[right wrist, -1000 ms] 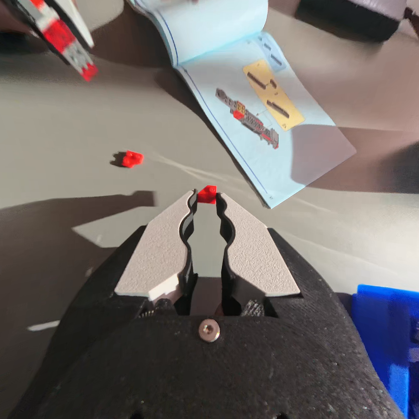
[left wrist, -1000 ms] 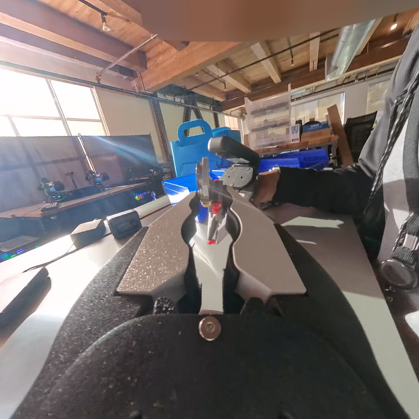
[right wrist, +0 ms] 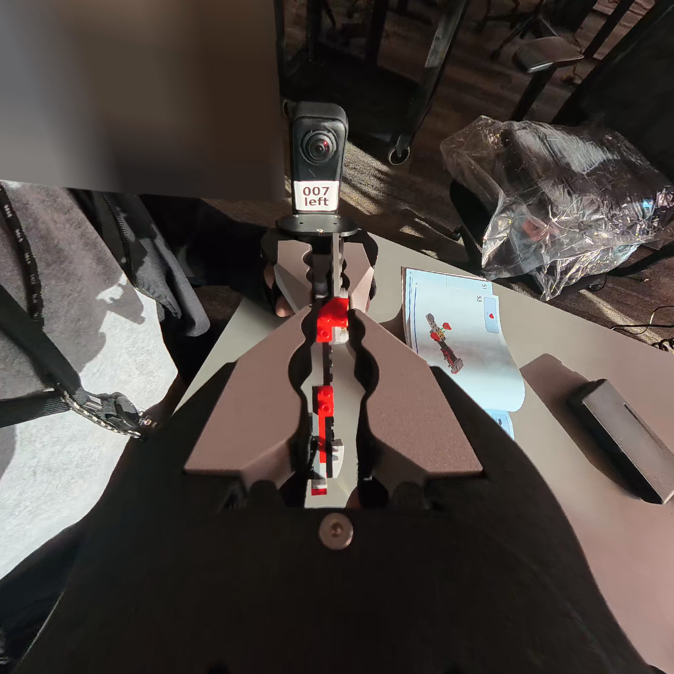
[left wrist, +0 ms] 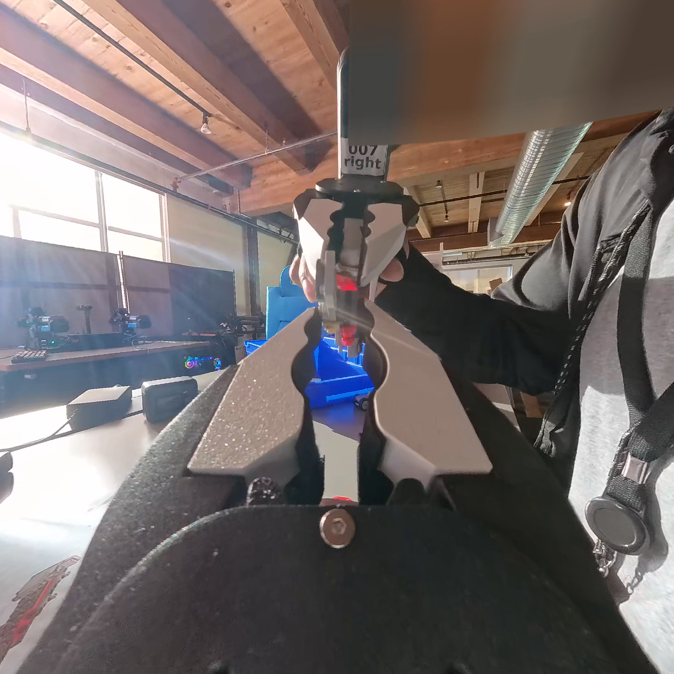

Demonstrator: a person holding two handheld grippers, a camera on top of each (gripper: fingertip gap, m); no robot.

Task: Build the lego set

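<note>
Both grippers, left (left wrist: 337,321) and right (right wrist: 330,313), meet tip-to-tip clenching the lego model (right wrist: 324,419), its contact points hidden.

A large flat blurred patch covers the upper right of the left wrist view and the upper left of the right wrist view, hiding whatever lies behind it. The long grey, black and red brick model (right wrist: 325,419) is partly masked by grey gripper fingers (right wrist: 251,412), so its grip points cannot be told. The light-blue instruction booklet (left wrist: 34,598) is cut off by the left edge.
</note>
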